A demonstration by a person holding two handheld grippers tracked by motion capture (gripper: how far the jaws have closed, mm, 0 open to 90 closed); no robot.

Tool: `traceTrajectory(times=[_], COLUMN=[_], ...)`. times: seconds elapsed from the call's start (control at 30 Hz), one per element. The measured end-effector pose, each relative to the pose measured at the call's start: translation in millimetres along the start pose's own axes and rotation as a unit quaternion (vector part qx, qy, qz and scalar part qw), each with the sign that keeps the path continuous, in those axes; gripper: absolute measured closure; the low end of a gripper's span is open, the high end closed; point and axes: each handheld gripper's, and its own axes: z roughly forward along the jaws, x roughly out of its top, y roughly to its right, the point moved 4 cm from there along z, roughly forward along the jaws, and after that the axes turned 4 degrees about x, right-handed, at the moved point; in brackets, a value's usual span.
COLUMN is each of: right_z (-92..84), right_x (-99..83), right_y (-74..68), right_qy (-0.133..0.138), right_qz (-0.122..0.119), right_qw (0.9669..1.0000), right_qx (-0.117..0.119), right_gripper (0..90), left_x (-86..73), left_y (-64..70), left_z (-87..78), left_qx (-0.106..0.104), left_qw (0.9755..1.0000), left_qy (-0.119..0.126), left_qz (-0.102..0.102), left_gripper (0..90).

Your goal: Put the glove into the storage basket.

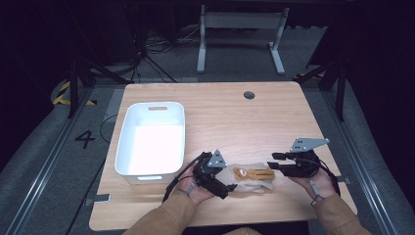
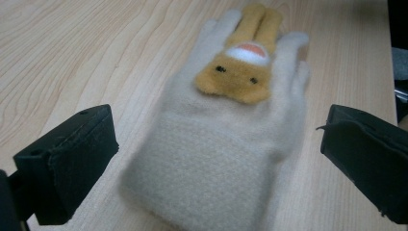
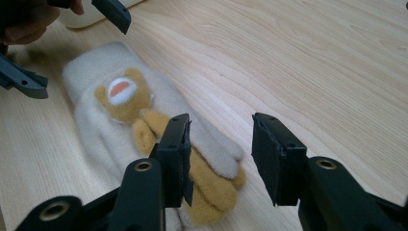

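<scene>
High view: glove point(image 1: 249, 177) flat on table point(image 1: 230, 112), at 3 o'clock of empty bin point(image 1: 152, 139). Left gripper point(image 1: 226, 188) released, straddling cuff; right gripper point(image 1: 275, 162) released over fingers. Grasping, binning likely left.

High view: counter point(image 1: 220, 117) lit from above, room around it nearly black. White bin point(image 1: 151, 139) glares, its floor blown out. Left gripper view: cream glove point(image 2: 226, 144) soft and blurred, worst at its near end. Right gripper view sharper; faint shadows beside the glove.
</scene>
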Motion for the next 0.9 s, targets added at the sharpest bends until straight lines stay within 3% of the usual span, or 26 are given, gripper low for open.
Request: traceTrajectory(times=[0.4, 0.6, 0.77, 0.9], right_z=[2.9, 4.6, 4.8, 5.9], right_x=[-1.9, -2.9, -2.8, -3.4], right_y=[1.5, 1.7, 1.6, 2.2], right_qy=[-0.002, -0.003, -0.001, -0.003], right_qz=[0.006, 0.009, 0.010, 0.013], right_qw=[1.0000, 0.9999, 0.9999, 0.9999], right_qx=[0.004, 0.005, 0.006, 0.007], right_gripper=[57.4, 56.8, 56.4, 56.1], left_x=[-4.5, -5.4, -1.5, 0.6], left_y=[1.5, 3.0, 7.0, 7.2], left_z=[18.1, 28.4, 34.2, 36.8], left_qx=[0.019, 0.009, 0.001, -0.005], left_qw=[0.9977, 0.9962, 0.9946, 0.9940], left_qy=[-0.057, -0.076, -0.083, -0.090], left_qz=[0.032, 0.041, 0.061, 0.062], left_gripper=[0.0, 0.0, 0.0, 0.0])
